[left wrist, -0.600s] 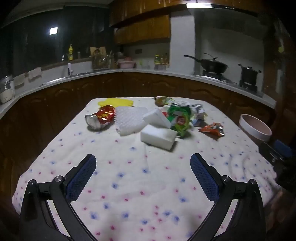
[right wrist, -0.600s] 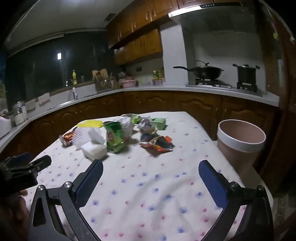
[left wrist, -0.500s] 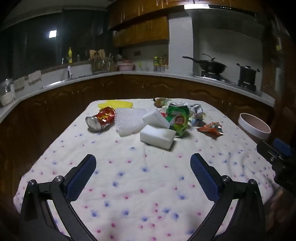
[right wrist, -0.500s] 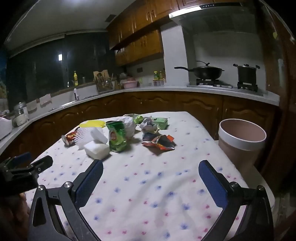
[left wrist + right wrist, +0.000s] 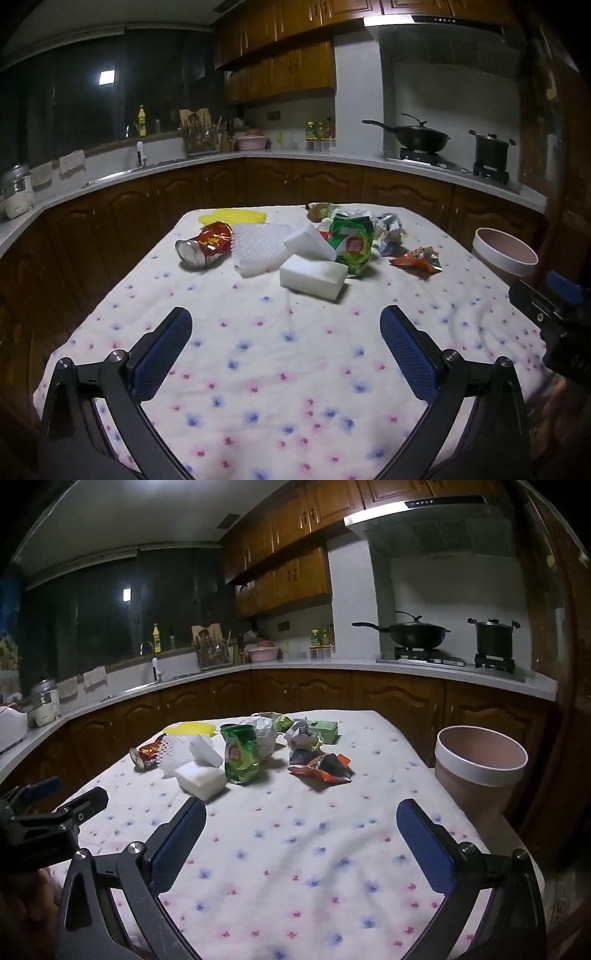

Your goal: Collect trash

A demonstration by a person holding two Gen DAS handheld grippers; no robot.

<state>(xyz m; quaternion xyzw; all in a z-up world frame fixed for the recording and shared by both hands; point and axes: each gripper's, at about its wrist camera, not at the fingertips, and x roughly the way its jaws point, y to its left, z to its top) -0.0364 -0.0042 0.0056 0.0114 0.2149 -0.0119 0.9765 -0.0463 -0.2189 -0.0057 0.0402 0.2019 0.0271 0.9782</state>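
Trash lies in a cluster at the far half of the table: a crushed red can (image 5: 207, 248) on its side, white foam netting (image 5: 258, 247), two white foam blocks (image 5: 313, 277), a crushed green can (image 5: 352, 245) upright, crumpled paper (image 5: 391, 230) and an orange wrapper (image 5: 417, 259). The right wrist view shows the green can (image 5: 240, 755), the orange wrapper (image 5: 325, 768) and a green box (image 5: 325, 731). My left gripper (image 5: 284, 343) is open and empty over the near cloth. My right gripper (image 5: 301, 834) is open and empty, also short of the trash.
A pink bin (image 5: 480, 768) with a white rim stands off the table's right edge; it also shows in the left wrist view (image 5: 504, 254). The flowered tablecloth (image 5: 295, 350) covers the table. Kitchen counters ring the room, with a wok (image 5: 421, 140) and pot on the stove.
Both grippers have drawn back and risen slightly, so the trash sits a little farther away. Both stay open. Nothing on the table has moved.
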